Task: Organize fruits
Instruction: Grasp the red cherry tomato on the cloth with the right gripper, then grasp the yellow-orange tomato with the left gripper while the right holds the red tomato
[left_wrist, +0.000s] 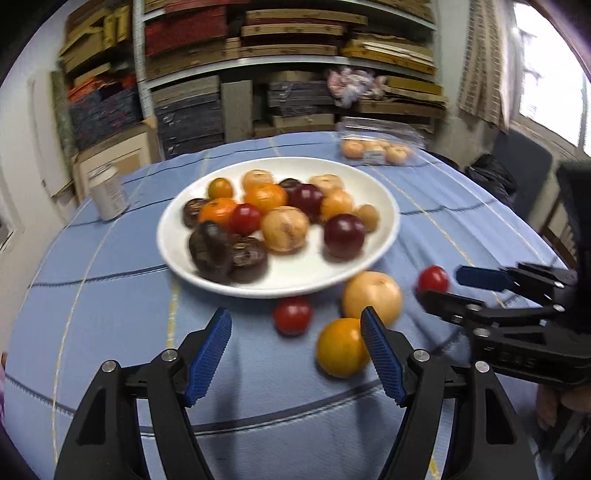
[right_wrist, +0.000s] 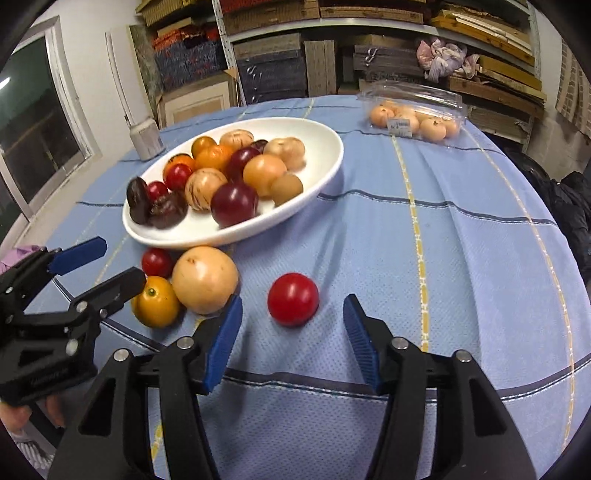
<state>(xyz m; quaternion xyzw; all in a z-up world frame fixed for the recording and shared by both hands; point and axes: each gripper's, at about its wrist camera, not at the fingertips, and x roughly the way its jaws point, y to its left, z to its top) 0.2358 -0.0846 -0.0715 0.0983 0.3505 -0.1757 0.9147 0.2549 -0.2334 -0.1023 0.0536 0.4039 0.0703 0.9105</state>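
A white oval plate (left_wrist: 384, 236) sits on the blue striped tablecloth (right_wrist: 461, 258), heaped with small round fruits: dark red plums (left_wrist: 344, 235), orange and yellow ones, pale tan striped ones, and dark brown wrinkled ones at its near left edge. Four loose fruits lie on the cloth just in front of the plate: a large pale yellow-tan fruit (left_wrist: 371, 297), a smaller orange fruit (left_wrist: 341, 352) just beside it, a small red tomato-like fruit (left_wrist: 292, 315) near the plate rim, and a second red fruit (right_wrist: 293, 300) lying apart from the others. The left gripper (left_wrist: 295, 354) hangs spread wide and empty above the cloth, its right finger overlapping the orange fruit in the left wrist view. The right gripper (right_wrist: 291, 343) is likewise spread and empty, with the lone red fruit just ahead of its fingers, roughly centred between them. The right wrist view alone shows this framing; in the left wrist view that fruit appears only small, next to the other gripper's tips. The left wrist picture is motion-blurred, so fruit markings read better from the right. Both views show a clear plastic clamshell (right_wrist: 417, 110) of tan fruits at the far edge and a grey can (left_wrist: 108, 192) left of the plate.
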